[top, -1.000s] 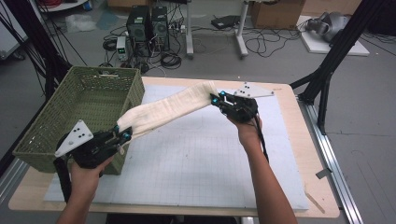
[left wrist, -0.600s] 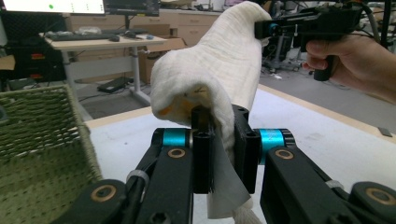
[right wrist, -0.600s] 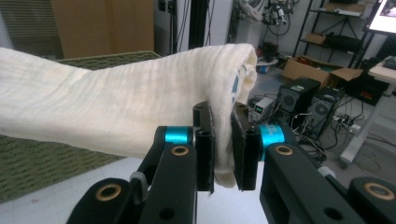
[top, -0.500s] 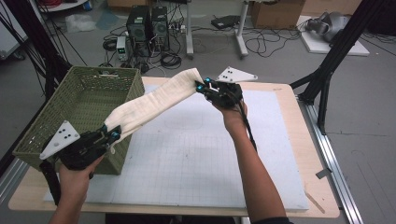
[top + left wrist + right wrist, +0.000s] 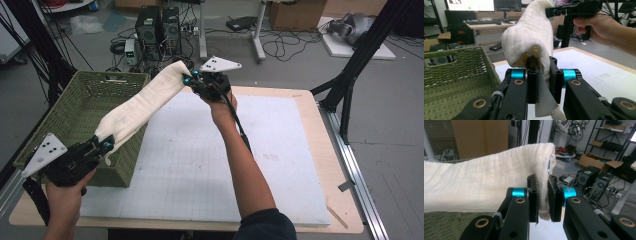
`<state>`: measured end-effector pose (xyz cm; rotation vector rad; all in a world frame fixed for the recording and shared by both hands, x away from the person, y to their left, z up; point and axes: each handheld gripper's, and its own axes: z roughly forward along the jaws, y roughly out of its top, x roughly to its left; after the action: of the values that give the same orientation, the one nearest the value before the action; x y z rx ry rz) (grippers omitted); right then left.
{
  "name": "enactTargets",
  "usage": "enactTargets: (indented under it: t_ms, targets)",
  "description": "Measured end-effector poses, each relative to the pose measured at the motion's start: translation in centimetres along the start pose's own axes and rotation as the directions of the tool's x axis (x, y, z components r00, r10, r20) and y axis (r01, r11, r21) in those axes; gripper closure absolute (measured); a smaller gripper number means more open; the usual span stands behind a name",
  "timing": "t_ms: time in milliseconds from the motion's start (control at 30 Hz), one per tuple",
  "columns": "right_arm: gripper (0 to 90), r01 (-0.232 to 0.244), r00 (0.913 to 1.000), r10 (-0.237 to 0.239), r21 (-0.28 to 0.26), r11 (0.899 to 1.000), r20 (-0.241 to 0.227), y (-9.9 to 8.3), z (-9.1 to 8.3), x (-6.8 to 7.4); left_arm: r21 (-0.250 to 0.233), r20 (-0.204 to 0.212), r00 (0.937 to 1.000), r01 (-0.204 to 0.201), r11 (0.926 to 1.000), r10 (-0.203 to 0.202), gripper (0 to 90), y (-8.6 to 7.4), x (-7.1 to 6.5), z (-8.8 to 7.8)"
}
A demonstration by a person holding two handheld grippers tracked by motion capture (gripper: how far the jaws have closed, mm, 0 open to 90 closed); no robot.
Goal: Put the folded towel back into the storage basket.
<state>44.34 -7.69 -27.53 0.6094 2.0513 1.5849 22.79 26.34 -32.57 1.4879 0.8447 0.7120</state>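
The rolled towel [image 5: 142, 106] hangs in the air over the basket [image 5: 80, 112], long axis slanting from its near right corner up past its far right corner. The left tool [image 5: 106, 146] pinches the low end, the right tool [image 5: 191, 81] the high end. To drop it in, both ends must swing left over the basket.

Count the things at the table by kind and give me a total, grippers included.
Grippers: 2, the left gripper and the right gripper, each shut on one end of the towel
Cream towels: 1, the towel stretched between them over the basket
Green woven baskets: 1, the basket at the table's left edge
White mats: 1, the mat on the table
Total: 5
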Motion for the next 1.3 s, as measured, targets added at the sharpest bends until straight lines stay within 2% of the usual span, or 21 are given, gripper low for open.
enactTargets:
  t_ms: [200,533,567,667,700,933,967,1300]
  targets:
    - [81.5,0.003,1.0,-0.003,0.0,1.0,-0.005,1.0,2.6,0.8,0.001,-0.027,0.9996,0.004,1.0,-0.004,80.7,-0.1,0.5,-0.7]
    - [81.4,0.007,0.9998,-0.007,0.0,1.0,-0.021,2.4,6.0,2.1,0.021,-0.083,0.9963,-0.02,0.9996,0.022,80.7,-0.4,1.1,-1.8]
    - [81.4,0.009,0.9996,-0.009,0.001,1.0,-0.026,2.7,6.9,2.5,0.02,-0.088,0.9959,-0.019,0.9996,0.02,80.7,-0.4,1.3,-2.0]
    - [81.5,0.013,0.9994,-0.012,0.003,1.0,-0.032,2.9,7.6,2.7,0.02,-0.101,0.9948,-0.013,0.9997,0.015,80.7,-0.5,1.6,-2.4]
    - [81.5,0.016,0.9992,-0.016,0.006,1.0,-0.037,3.1,8.5,3.1,0.02,-0.106,0.9942,-0.012,0.9997,0.014,80.7,-0.6,1.7,-2.5]
    - [81.4,0.021,0.9985,-0.02,0.016,1.0,-0.051,3.6,10.5,4.1,0.025,-0.137,0.9906,-0.001,0.9997,0.005,80.7,-0.8,2.4,-3.3]
    - [81.4,0.02,0.9983,-0.019,0.02,1.0,-0.055,3.6,11.3,4.4,0.027,-0.143,0.9897,-0.001,0.9996,0.005,80.7,-0.8,2.4,-3.5]
    - [81.5,0.006,0.9978,-0.003,0.045,0.999,-0.066,3.6,14.5,5.5,0.045,-0.175,0.9846,0.006,0.999,0.002,80.5,-1.2,3.0,-3.8]
